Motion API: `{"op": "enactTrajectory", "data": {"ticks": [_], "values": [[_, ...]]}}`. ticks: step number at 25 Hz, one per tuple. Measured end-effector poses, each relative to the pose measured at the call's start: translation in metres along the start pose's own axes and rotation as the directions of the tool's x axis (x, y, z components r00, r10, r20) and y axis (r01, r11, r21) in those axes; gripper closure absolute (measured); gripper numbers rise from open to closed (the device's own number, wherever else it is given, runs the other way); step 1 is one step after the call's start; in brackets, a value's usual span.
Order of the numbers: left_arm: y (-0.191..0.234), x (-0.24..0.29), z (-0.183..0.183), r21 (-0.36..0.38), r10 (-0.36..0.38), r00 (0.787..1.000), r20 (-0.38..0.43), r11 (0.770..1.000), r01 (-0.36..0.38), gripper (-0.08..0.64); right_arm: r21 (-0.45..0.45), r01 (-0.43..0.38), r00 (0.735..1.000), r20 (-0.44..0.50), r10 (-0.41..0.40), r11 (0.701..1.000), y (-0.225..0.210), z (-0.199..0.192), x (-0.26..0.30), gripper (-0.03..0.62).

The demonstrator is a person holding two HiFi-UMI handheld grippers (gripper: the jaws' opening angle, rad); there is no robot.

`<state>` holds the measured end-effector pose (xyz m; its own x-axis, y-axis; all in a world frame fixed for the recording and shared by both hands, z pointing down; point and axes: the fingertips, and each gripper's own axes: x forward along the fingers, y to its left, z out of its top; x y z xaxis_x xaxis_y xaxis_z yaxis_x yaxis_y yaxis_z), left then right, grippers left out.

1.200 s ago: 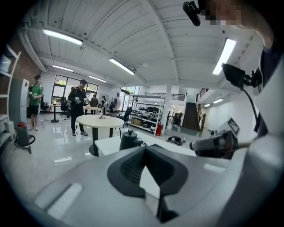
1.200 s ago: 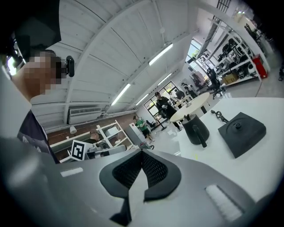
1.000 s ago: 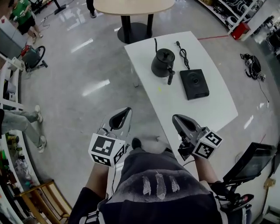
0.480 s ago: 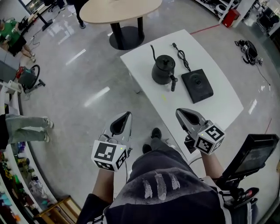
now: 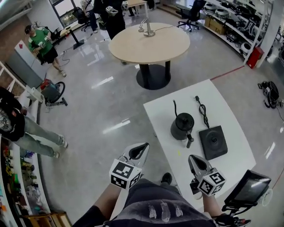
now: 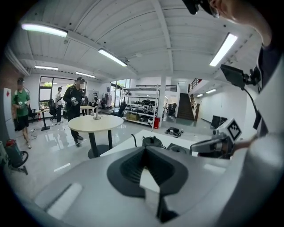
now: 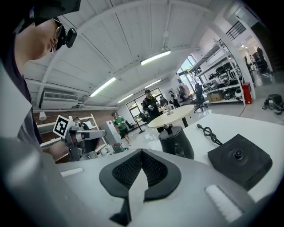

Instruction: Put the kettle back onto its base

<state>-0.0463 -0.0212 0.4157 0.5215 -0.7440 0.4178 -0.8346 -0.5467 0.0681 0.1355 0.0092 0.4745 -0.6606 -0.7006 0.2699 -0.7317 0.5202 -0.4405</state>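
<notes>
The black gooseneck kettle [image 5: 182,125] stands on the white table [image 5: 230,117], its handle toward me. Its square black base [image 5: 213,142] lies just right of it, apart from it, with the black cord [image 5: 203,111] trailing away. Both grippers hang before my body, short of the kettle. My left gripper [image 5: 143,146] is shut and empty, over the floor left of the table. My right gripper [image 5: 194,158] is shut and empty at the table's near end. The right gripper view shows the kettle [image 7: 176,141] and base [image 7: 239,159] beyond the shut jaws; the left gripper view shows the kettle [image 6: 151,141] farther off.
A round wooden table [image 5: 149,42] stands beyond the white one. People stand at the left [image 5: 42,44] and far side [image 5: 108,13] of the room. A screen on a stand [image 5: 248,190] is close at my right. Shelving lines the right wall.
The head camera has tipped up, showing more of the room, with table and grippers lower in view. Both grippers have moved toward the table's near end. Their jaws stay shut.
</notes>
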Motion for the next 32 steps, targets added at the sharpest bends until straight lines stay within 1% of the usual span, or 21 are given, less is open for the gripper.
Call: {"op": "enactTrajectory", "data": {"ticks": [4, 7, 12, 15, 18, 21, 22, 24, 26, 28, 30, 32], "values": [[0.027, 0.017, 0.009, 0.033, -0.036, 0.999, -0.008, 0.999, 0.036, 0.561, 0.001, 0.063, 0.998, 0.021, -0.063, 0.998, -0.012, 0.011, 0.018, 0.592], [0.062, 0.029, 0.016, 0.064, -0.076, 0.997, -0.009, 0.995, 0.077, 0.561, 0.0, 0.109, 0.993, 0.041, -0.109, 0.994, -0.014, 0.022, 0.038, 0.592], [0.121, 0.04, 0.029, 0.08, -0.147, 0.989, 0.015, 0.986, 0.145, 0.561, -0.008, 0.206, 0.975, 0.09, -0.205, 0.979, -0.002, 0.029, 0.071, 0.591], [0.148, 0.045, 0.029, 0.081, -0.173, 0.985, 0.025, 0.982, 0.17, 0.561, -0.041, 0.263, 0.961, 0.097, -0.258, 0.964, 0.005, 0.026, 0.089, 0.591], [0.17, 0.054, 0.026, 0.084, -0.223, 0.974, 0.026, 0.972, 0.22, 0.561, -0.081, 0.339, 0.938, 0.11, -0.33, 0.937, 0.004, 0.027, 0.101, 0.591], [0.223, 0.064, 0.042, 0.103, -0.21, 0.976, 0.053, 0.973, 0.204, 0.561, -0.104, 0.363, 0.928, 0.134, -0.349, 0.926, 0.0, 0.043, 0.146, 0.591], [0.23, 0.065, 0.048, 0.106, -0.214, 0.975, 0.06, 0.972, 0.207, 0.561, -0.111, 0.373, 0.924, 0.137, -0.358, 0.921, 0.002, 0.047, 0.152, 0.591], [0.218, 0.072, 0.048, 0.107, -0.249, 0.967, 0.056, 0.964, 0.242, 0.561, -0.116, 0.41, 0.91, 0.128, -0.395, 0.905, 0.001, 0.041, 0.141, 0.589], [0.189, 0.081, 0.036, 0.114, -0.296, 0.955, 0.034, 0.95, 0.291, 0.561, -0.104, 0.454, 0.889, 0.12, -0.442, 0.885, -0.006, 0.026, 0.116, 0.525], [0.161, 0.089, 0.03, 0.133, -0.329, 0.944, 0.011, 0.936, 0.325, 0.561, -0.095, 0.492, 0.869, 0.119, -0.481, 0.865, -0.017, 0.015, 0.093, 0.514], [0.136, 0.099, 0.035, 0.145, -0.341, 0.94, -0.007, 0.93, 0.338, 0.561, -0.106, 0.509, 0.86, 0.105, -0.5, 0.854, -0.03, 0.015, 0.072, 0.473], [0.115, 0.113, 0.042, 0.145, -0.351, 0.936, -0.027, 0.925, 0.351, 0.561, -0.112, 0.512, 0.859, 0.089, -0.504, 0.852, -0.044, 0.019, 0.055, 0.425]]}}
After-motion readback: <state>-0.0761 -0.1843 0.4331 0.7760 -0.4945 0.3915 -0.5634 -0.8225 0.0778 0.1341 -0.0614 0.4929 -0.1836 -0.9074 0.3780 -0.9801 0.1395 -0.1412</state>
